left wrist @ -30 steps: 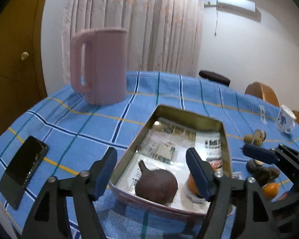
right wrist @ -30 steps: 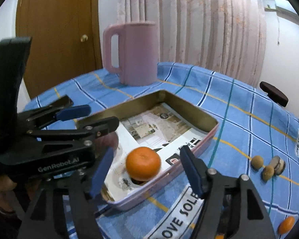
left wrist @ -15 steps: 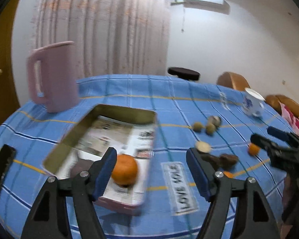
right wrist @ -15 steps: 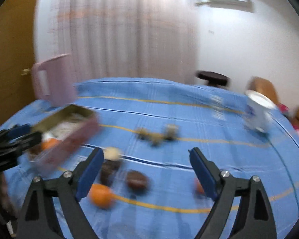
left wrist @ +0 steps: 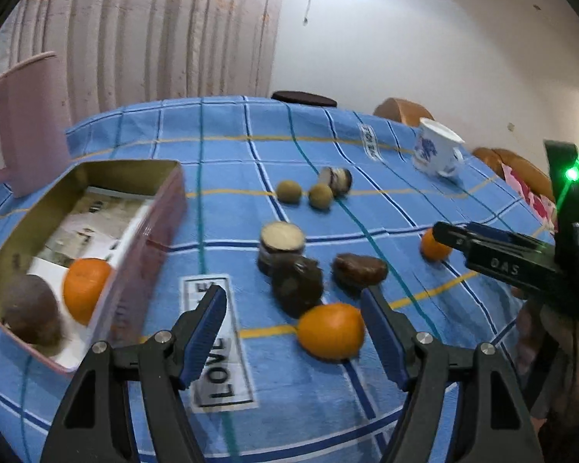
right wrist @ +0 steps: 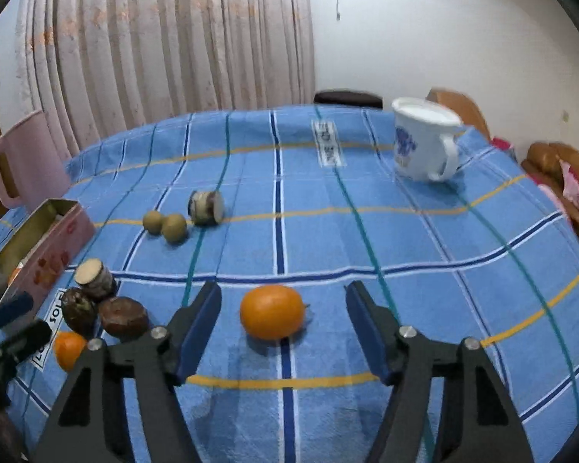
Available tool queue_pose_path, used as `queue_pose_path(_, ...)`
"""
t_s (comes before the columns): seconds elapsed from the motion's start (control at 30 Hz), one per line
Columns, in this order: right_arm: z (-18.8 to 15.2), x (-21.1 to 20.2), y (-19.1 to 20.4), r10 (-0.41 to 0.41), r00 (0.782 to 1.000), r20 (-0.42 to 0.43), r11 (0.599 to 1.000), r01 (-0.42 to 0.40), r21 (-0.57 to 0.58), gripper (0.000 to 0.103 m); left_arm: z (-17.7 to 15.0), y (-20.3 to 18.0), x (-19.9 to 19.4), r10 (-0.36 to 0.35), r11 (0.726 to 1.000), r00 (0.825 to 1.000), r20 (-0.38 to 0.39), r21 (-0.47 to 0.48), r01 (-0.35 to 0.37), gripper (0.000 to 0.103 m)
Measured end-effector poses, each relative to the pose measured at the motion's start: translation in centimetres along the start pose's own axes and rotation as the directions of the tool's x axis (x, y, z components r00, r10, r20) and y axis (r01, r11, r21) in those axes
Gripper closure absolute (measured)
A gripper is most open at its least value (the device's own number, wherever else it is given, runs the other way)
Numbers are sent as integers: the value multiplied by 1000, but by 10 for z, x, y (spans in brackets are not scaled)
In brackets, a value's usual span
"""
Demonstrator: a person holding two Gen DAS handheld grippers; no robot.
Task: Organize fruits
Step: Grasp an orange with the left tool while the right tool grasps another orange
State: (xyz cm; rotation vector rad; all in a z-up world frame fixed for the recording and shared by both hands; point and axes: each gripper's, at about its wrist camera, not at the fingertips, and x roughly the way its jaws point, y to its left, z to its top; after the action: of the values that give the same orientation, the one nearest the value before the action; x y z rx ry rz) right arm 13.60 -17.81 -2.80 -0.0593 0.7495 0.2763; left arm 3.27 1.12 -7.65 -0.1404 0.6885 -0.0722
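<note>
Closing on round fruit risks a roll: the right tool [right wrist: 281, 324] hangs open around an orange [right wrist: 272, 317] on the bench [right wrist: 405, 239], and an off-centre squeeze could send it along the cloth. Its long axis lies across the jaws, stem nub pointing right. The left tool [left wrist: 293, 332], also open and empty, hovers by another orange [left wrist: 331, 331] crowded by dark fruits [left wrist: 297, 286], which a jaw may knock. Farther left, the tin [left wrist: 143, 231] holds an orange and a brown fruit.
</note>
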Motion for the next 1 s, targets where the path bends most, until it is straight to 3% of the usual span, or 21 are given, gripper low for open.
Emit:
queue_pose_path(0.07,-1,7,2,13,999,-41,1000,-13,-10,38,0,-5,5,-3,1000,1000,-21,15,4,30)
queue_pose_path(0.13,-2,11,3,18,998,-66,1000,-20,-18,44,1,-9,8,-13,999,999,-30,31,14,30)
queue_pose_path(0.2,-2,15,3,27,996,-81,999,-29,-17,56,2,-12,11,-7,999,999,-33,41,8,32)
queue_pose_path(0.23,-3,15,2,31,996,-83,999,-33,-14,56,3,-14,12,-10,999,999,-35,51,12,34)
queue_pose_path(0.3,-2,16,1,41,995,-86,999,-41,-6,56,2,-17,17,-17,997,998,-56,70,21,55)
queue_pose_path(0.47,-2,15,0,62,994,-85,998,-62,6,57,1,-16,17,-56,996,996,-70,66,61,63)
queue_pose_path(1.0,-3,-15,13,142,988,59,988,-138,-71,57,0,-6,-7,-20,1000,995,94,16,19,65)
